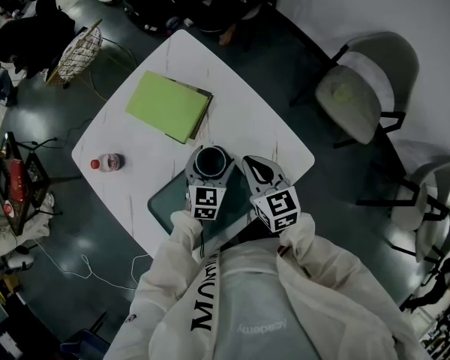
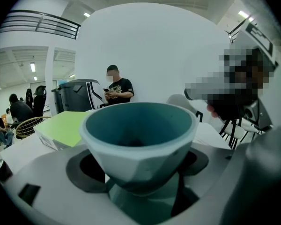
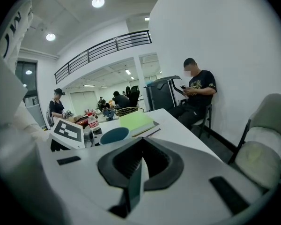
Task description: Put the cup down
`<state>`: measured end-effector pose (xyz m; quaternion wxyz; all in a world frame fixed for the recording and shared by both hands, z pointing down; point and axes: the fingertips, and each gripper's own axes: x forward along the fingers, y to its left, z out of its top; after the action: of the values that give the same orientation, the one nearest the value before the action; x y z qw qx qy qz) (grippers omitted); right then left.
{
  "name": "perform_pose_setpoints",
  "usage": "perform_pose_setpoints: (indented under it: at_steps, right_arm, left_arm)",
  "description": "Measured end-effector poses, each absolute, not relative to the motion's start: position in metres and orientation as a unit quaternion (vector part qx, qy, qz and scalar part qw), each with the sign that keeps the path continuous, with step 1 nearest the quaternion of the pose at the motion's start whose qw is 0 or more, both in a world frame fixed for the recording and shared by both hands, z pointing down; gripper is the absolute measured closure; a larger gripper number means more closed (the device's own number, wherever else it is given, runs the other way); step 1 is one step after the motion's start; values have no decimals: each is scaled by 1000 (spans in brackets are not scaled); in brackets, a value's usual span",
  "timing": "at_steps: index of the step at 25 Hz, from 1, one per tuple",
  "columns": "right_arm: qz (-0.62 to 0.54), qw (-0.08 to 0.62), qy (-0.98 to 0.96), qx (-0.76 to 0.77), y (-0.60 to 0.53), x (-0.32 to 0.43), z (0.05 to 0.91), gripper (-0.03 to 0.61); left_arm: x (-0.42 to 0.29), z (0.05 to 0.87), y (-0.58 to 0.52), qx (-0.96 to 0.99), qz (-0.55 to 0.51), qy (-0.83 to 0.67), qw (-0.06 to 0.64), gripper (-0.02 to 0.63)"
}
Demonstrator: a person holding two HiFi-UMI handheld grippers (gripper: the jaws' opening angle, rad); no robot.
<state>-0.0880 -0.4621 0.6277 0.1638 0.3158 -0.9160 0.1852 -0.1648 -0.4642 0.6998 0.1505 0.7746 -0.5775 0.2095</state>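
Observation:
A pale cup (image 1: 212, 158) with a dark teal inside sits between the jaws of my left gripper (image 1: 211, 168), which is shut on it. In the left gripper view the cup (image 2: 138, 135) fills the middle, and the dark pads (image 2: 91, 168) press its sides. It is over the far edge of a dark teal mat (image 1: 166, 202); I cannot tell whether it touches the mat. My right gripper (image 1: 252, 163) is just to the right of the cup, shut and holding nothing. In the right gripper view its jaws (image 3: 140, 161) meet, and the cup's rim (image 3: 114, 135) lies to the left.
The white table (image 1: 240, 118) carries a green folder (image 1: 169, 105) beyond the cup and a small bottle (image 1: 107, 162) at the left. Two chairs (image 1: 364, 88) (image 1: 427, 193) stand on the right, a wire basket (image 1: 76, 53) at the far left. A seated person (image 3: 196, 90) is behind the table.

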Motion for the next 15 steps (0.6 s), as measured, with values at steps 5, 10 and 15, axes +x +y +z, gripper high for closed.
perform_pose_setpoints:
  at_steps: [5,10,15]
  right_arm:
    - [184,165,-914,322,-456,-80,624,574]
    - [183,165,-913,326,-446,-75,620,574]
    - [178,165,-913,327,-434,-70,614,574]
  left_arm:
    - [-166,704,-461,772,223,-575,155,213]
    - [-169,717,-452,763,238,-572,181,189]
    - [-169,720,-449,758,242,-576,188,173]
